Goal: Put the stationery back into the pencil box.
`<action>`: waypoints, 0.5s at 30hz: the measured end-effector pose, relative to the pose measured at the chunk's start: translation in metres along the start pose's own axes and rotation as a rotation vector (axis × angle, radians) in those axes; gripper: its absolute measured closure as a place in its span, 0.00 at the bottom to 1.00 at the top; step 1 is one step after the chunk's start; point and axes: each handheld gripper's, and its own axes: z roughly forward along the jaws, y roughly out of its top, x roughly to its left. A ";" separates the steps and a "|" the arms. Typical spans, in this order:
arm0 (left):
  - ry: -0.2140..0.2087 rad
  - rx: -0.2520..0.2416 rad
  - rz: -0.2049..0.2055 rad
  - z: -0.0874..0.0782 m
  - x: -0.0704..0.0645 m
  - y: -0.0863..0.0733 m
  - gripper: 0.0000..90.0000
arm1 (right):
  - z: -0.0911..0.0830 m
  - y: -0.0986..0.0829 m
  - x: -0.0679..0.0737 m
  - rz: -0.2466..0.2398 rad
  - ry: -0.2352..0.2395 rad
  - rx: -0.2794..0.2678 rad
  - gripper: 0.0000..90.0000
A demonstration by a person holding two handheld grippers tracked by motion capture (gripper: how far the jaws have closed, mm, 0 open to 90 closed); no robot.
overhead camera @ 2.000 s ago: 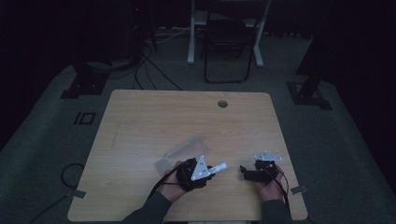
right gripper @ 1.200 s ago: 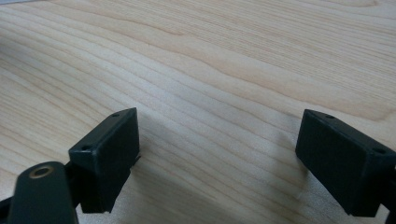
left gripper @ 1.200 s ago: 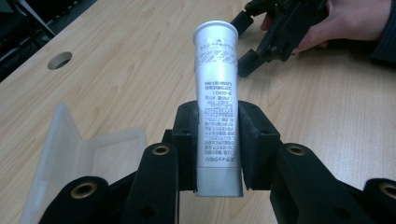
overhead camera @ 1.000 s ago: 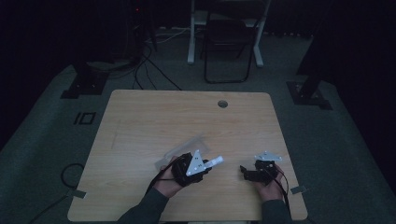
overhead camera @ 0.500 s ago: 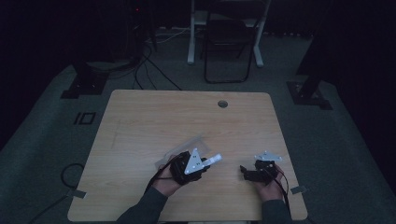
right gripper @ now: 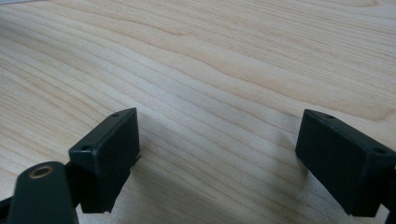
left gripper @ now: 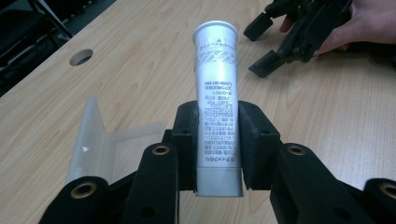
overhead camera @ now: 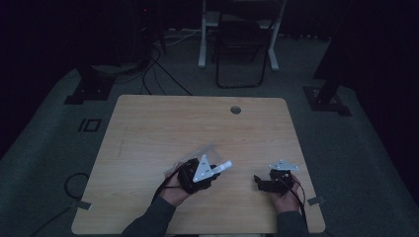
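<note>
A white tube (left gripper: 217, 100) with printed text stands between my left gripper's (left gripper: 218, 140) black jaws, which are shut on its lower end; its cap points away from me. From above, that tube (overhead camera: 223, 167) pokes out to the right of the left gripper (overhead camera: 211, 174) near the table's front middle. A clear plastic case (left gripper: 95, 137) lies open on the wood just left of the jaws, also visible from above as the case (overhead camera: 195, 155). My right gripper (right gripper: 229, 154) rests low over bare wood, open and holding nothing, at the front right (overhead camera: 259, 181).
The wooden table (overhead camera: 163, 128) has a round cable hole (overhead camera: 235, 109) near its far edge. A chair (overhead camera: 242, 44) and cables lie on the dark floor beyond. A tape strip (overhead camera: 314, 201) sits at the front right corner.
My left gripper with the tube has shifted slightly left and turned, so the tube now points right and a little away. The right gripper has stayed put.
</note>
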 end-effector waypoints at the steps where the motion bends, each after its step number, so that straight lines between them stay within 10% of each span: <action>1: 0.001 0.000 -0.001 -0.001 0.001 0.000 0.79 | 0.000 0.000 0.000 0.000 0.000 0.000 0.15; 15: 0.018 -0.007 -0.015 -0.004 0.006 -0.003 0.79 | 0.000 0.000 0.000 0.000 0.000 0.000 0.15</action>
